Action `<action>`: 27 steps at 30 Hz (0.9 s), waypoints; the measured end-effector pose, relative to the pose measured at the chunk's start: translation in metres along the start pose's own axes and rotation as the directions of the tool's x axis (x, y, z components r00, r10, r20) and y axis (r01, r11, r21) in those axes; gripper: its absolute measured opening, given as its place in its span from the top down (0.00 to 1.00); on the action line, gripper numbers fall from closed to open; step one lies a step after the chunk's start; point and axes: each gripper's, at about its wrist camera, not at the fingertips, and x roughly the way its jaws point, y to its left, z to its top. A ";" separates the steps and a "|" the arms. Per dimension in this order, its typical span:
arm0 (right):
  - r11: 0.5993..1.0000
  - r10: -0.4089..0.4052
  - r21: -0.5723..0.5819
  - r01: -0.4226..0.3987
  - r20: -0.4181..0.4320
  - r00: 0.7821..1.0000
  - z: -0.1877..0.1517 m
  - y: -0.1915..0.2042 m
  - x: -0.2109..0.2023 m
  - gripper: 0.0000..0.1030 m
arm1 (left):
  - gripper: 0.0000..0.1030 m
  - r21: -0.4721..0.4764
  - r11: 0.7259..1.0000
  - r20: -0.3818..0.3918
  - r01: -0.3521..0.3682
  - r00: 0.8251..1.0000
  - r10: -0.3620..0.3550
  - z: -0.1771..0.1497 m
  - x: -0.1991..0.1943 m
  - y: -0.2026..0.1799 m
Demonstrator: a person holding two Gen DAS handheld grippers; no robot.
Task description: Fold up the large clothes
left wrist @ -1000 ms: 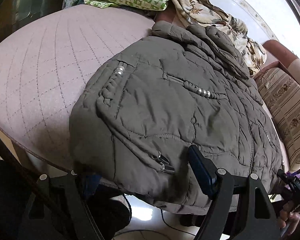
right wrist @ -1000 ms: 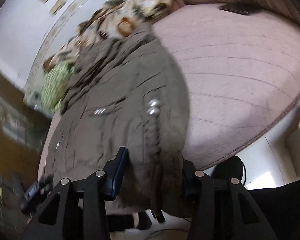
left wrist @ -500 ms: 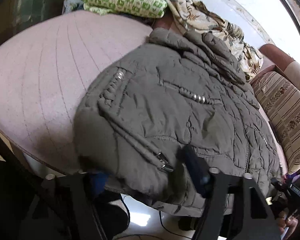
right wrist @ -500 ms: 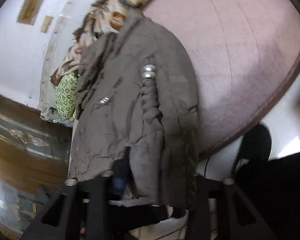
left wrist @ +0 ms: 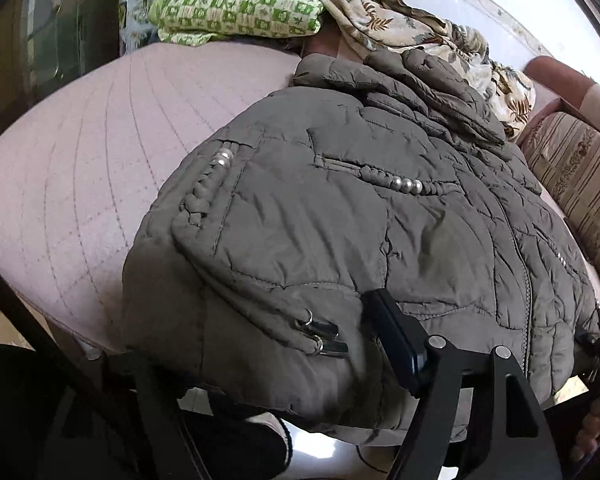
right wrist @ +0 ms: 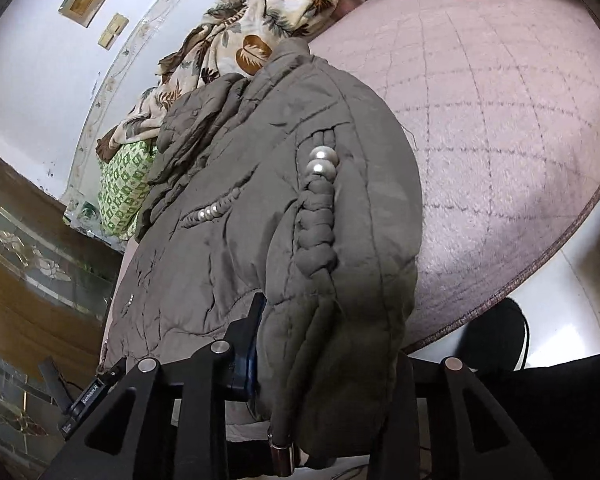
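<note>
Right now my left gripper (left wrist: 256,364) sits at the near hem of the jacket (left wrist: 360,220), its jaws opening. One blue-padded finger (left wrist: 396,336) lies on top of the quilted cloth and the other is hidden beneath the hem that hangs over the edge, so cloth is between them; I cannot tell whether the pads press on it.

My right gripper (right wrist: 324,352) is at the same hem, on a thick fold near the braided trim (right wrist: 316,224). Its jaws are opening as well. The blue pad (right wrist: 252,340) on one side touches the fold, and the other finger is covered by the bulging cloth. The fold fills the gap between them, and it looks pinched.

The jacket, grey-brown and padded, lies spread on the pink quilted bed cover (left wrist: 68,152), collar away from me and hem toward me, drooping past the cover's edge. Pearl beads (left wrist: 408,186) sit on a pocket trim at its middle, and two more (right wrist: 320,162) top the braid. Two metal zip pulls (left wrist: 324,336) hang near my left finger.

Beyond the collar lies a leaf-print cloth (left wrist: 400,20), with a green checked pillow (left wrist: 240,8) beside it. A striped cushion (left wrist: 580,184) sits along one side of the bed.
</note>
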 end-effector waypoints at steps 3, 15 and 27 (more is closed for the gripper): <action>0.999 -0.020 -0.037 0.020 0.010 1.000 -0.003 0.004 -0.002 0.67 | 0.30 0.003 1.000 0.010 -0.014 1.000 0.014 -0.001 0.000 0.000; 1.000 -0.021 -0.009 0.021 0.010 1.000 -0.004 0.000 -0.001 0.67 | 0.30 0.025 0.998 0.016 -0.049 0.999 0.049 -0.001 0.003 -0.004; 0.999 -0.024 -0.026 0.023 -0.018 1.000 -0.001 0.004 -0.002 0.77 | 0.37 0.056 0.996 0.019 -0.067 0.998 0.066 0.000 0.002 -0.008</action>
